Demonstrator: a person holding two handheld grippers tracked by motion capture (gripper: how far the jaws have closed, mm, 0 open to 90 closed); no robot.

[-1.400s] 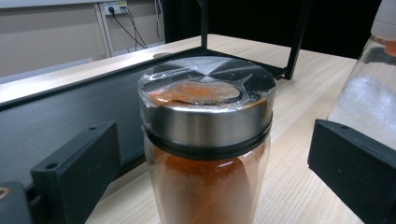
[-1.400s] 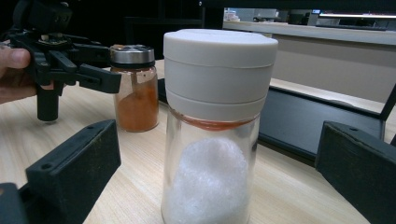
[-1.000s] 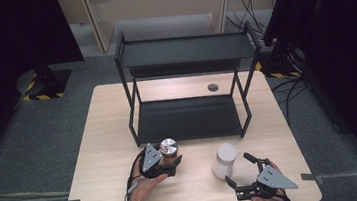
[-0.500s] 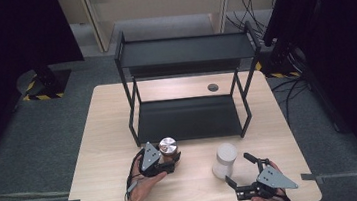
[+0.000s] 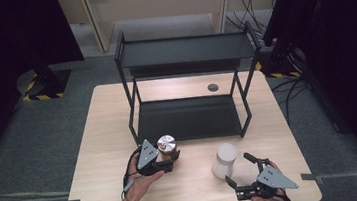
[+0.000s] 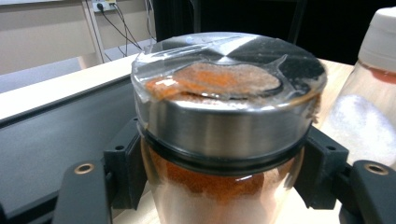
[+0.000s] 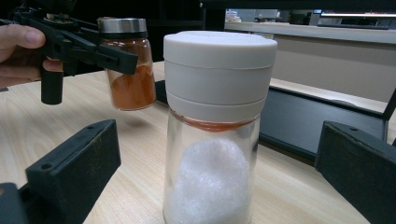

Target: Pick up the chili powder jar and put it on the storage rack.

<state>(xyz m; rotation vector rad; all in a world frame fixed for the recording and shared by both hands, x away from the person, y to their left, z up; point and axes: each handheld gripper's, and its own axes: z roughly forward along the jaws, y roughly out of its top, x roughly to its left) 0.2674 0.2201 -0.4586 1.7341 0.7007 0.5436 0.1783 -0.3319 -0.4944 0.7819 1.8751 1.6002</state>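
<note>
A glass spice jar (image 5: 166,144) with a metal lid and orange powder is clamped between the jaws of my left gripper (image 5: 170,157). Up close, the black pads press on the jar (image 6: 224,93) just under its lid. In the right gripper view this jar (image 7: 128,70) hangs a little above the table, held by the left gripper (image 7: 116,58). A taller jar (image 5: 224,160) with a white lid and white grains stands on the table. My right gripper (image 5: 237,168) is open, its jaws standing apart on either side of this jar (image 7: 215,116) without touching it.
A black two-level metal rack (image 5: 188,117) stands across the middle of the wooden table (image 5: 105,138), just beyond both jars. A small dark round disc (image 5: 213,87) lies on the table behind the rack. Dark curtains and cables surround the table.
The left gripper and the orange jar have shifted very slightly up the picture. The right gripper and the white-lidded jar have stayed where they were.
</note>
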